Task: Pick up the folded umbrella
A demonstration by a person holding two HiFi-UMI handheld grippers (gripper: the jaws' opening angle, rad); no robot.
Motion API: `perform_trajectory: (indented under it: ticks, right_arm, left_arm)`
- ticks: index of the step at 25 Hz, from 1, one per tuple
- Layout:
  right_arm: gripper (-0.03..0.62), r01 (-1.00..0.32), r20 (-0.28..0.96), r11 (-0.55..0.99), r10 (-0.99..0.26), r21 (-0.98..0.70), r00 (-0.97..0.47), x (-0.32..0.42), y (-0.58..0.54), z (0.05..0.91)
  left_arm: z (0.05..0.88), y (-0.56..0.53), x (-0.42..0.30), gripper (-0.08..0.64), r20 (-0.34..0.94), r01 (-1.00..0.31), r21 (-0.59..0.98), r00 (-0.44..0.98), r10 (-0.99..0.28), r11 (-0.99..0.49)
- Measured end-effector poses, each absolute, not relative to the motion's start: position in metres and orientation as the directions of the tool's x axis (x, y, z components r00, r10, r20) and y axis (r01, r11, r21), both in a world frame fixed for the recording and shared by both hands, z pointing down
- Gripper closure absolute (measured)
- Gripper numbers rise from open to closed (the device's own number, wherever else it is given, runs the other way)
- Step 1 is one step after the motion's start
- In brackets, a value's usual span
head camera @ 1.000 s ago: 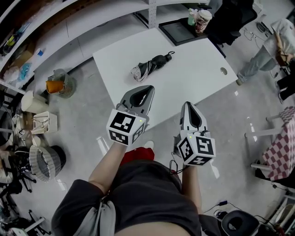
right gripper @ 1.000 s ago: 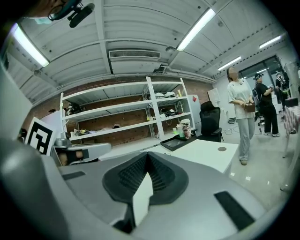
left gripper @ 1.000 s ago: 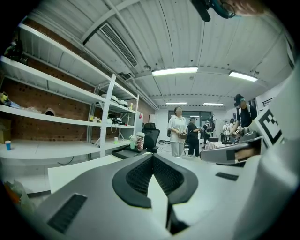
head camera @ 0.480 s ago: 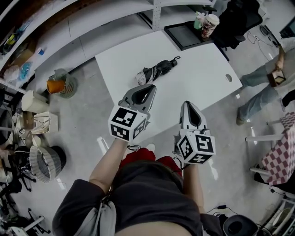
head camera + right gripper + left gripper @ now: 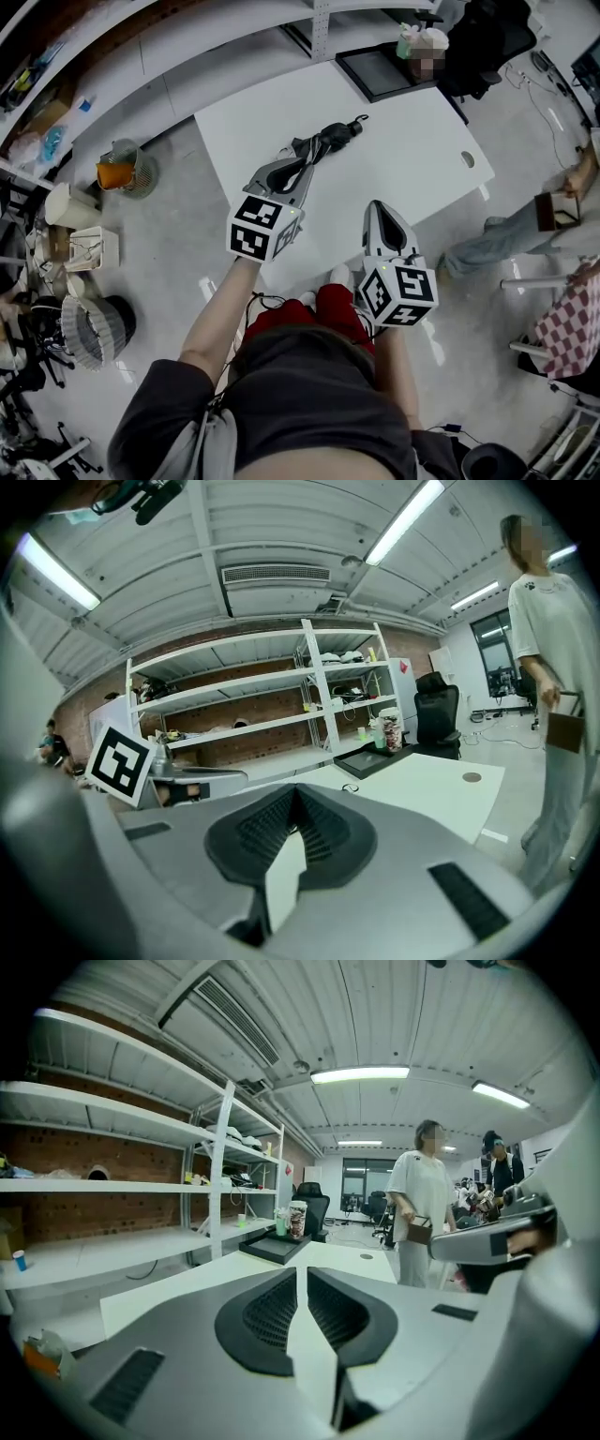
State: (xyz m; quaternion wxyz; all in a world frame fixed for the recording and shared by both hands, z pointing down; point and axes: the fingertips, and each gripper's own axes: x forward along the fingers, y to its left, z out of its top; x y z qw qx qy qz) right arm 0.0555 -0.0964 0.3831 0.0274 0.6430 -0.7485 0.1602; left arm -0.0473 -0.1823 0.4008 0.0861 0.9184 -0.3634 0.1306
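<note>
The folded black and grey umbrella (image 5: 330,136) lies slantwise on the white table (image 5: 412,141), handle toward the far right. My left gripper (image 5: 302,153) reaches over the table's near edge, and its shut tips cover the umbrella's near, bunched end in the head view. Whether they touch it cannot be told. In the left gripper view the jaws (image 5: 302,1271) meet with nothing between them, and the umbrella is hidden below them. My right gripper (image 5: 376,208) hangs shut at the table's front edge, well short of the umbrella. Its own view shows the jaws (image 5: 296,791) empty.
A black tray (image 5: 380,70) lies at the table's far end, with a cup (image 5: 427,49) and a green bottle (image 5: 405,42) beside it. A person (image 5: 511,234) walks to the right of the table. Shelving runs along the far wall. A fan (image 5: 94,328) and bins crowd the floor on the left.
My left gripper has moved forward over the table and now overlaps the umbrella's near end. The right gripper has edged forward to the table's edge. The person on the right has walked nearer.
</note>
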Motion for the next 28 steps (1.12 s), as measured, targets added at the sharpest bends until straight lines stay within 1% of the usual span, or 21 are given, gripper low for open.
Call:
perform_trajectory:
  ticks: [2,10,17,24,28]
  right_arm:
    - [0.574,-0.97,0.252,0.126,-0.951,-0.207,-0.177,0.059,-0.101,0.385]
    - [0.574,-0.966,0.266,0.146,-0.943,-0.212,-0.2,0.078,-0.131,0.388]
    - [0.574,-0.96,0.286,0.16,-0.932,-0.229,-0.224,0.088,-0.155,0.395]
    - [0.574,-0.955,0.312,0.171,-0.918,-0.242,-0.244,0.1,-0.174,0.408]
    - [0.574,-0.951,0.337,0.18,-0.905,-0.25,-0.26,0.101,-0.185,0.416]
  left_arm:
    - [0.405,-0.19,-0.043,0.536,0.321,-0.688,0.06,0.699,-0.639,-0.723]
    - [0.417,-0.222,-0.022,0.45,0.393,-0.676,0.029,0.685,-0.613,-0.736]
    - [0.436,-0.249,-0.008,0.351,0.497,-0.646,0.002,0.663,-0.56,-0.764]
    - [0.458,-0.267,0.004,0.316,0.57,-0.633,-0.008,0.633,-0.523,-0.774]
    - [0.477,-0.276,0.006,0.29,0.648,-0.608,-0.046,0.585,-0.487,-0.792]
